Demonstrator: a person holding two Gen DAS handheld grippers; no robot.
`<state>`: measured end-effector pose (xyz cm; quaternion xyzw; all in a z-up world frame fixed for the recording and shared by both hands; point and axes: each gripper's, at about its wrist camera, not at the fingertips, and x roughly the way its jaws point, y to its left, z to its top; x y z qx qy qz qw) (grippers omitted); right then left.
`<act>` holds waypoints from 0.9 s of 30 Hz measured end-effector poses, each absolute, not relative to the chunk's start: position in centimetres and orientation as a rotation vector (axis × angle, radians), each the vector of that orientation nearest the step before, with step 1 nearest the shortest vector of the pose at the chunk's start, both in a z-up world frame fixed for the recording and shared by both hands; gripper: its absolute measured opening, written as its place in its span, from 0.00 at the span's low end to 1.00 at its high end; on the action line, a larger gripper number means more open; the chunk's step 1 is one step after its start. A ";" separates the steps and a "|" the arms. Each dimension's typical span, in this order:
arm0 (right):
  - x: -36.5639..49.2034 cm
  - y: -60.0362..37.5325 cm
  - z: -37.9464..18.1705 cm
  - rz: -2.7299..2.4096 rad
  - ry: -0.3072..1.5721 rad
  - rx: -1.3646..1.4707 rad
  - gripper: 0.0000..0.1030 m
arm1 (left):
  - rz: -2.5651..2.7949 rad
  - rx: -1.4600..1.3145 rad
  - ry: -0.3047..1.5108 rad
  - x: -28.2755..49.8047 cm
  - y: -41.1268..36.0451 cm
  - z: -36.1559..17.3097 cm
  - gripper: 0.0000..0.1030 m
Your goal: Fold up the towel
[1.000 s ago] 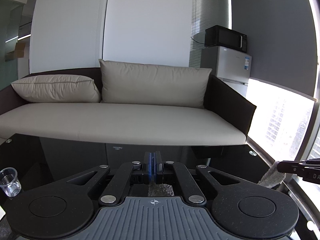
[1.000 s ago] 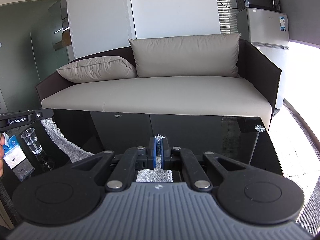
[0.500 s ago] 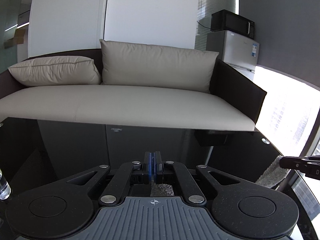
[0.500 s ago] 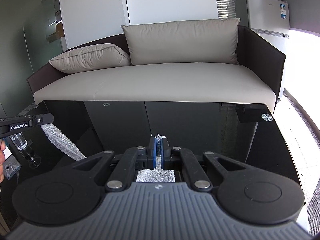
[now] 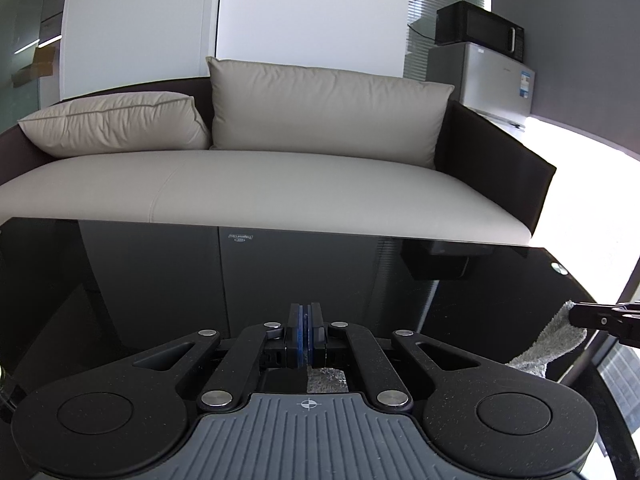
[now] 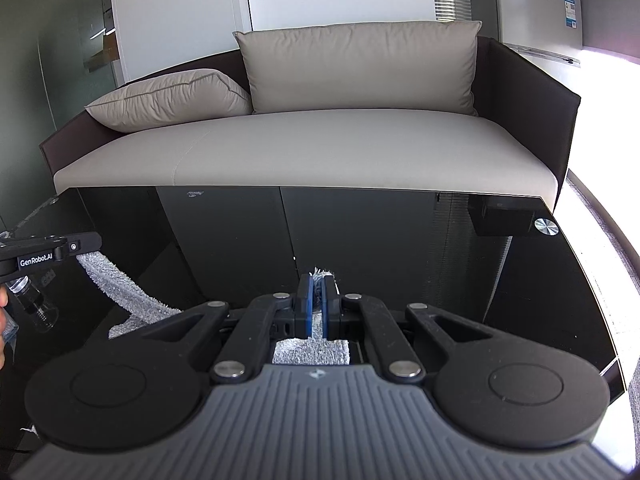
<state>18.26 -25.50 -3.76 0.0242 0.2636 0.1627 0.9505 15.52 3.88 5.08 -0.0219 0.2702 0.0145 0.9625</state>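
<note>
From the left wrist view, we are holding the left gripper (image 5: 306,334) clamped on a corner of the grey towel (image 5: 326,379), above the black glass table (image 5: 160,280). The right gripper (image 5: 576,315) is showing at the far right edge (pinching another towel corner).

From the right wrist view, we are keeping the right gripper (image 6: 317,304) closed on the towel (image 6: 310,350), which is sagging toward the left gripper (image 6: 94,242). A sofa (image 6: 320,152) is standing behind the table.
</note>
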 end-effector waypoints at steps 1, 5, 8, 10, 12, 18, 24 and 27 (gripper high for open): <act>18.5 -25.5 -3.9 0.330 0.538 0.050 0.04 | 0.031 -0.045 0.549 15.7 3.9 4.9 0.02; 19.5 -25.5 -4.7 0.326 0.546 0.051 0.04 | 0.028 -0.048 0.564 16.8 4.2 4.0 0.02; 20.0 -25.3 -5.3 0.320 0.552 0.048 0.04 | 0.027 -0.050 0.579 17.5 4.5 3.3 0.02; 20.3 -25.2 -5.7 0.317 0.559 0.047 0.04 | 0.028 -0.051 0.588 18.0 4.6 2.9 0.02; 20.6 -25.1 -6.0 0.313 0.564 0.040 0.04 | 0.026 -0.055 0.597 18.4 4.8 2.5 0.02; 21.6 -24.8 -7.1 0.302 0.578 0.032 0.04 | 0.025 -0.057 0.608 19.1 5.1 1.8 0.02; 22.2 -24.7 -7.8 0.295 0.588 0.034 0.04 | 0.024 -0.055 0.610 19.5 5.2 1.4 0.02; 22.4 -24.7 -8.1 0.291 0.589 0.034 0.04 | 0.024 -0.054 0.613 19.8 5.3 1.2 0.02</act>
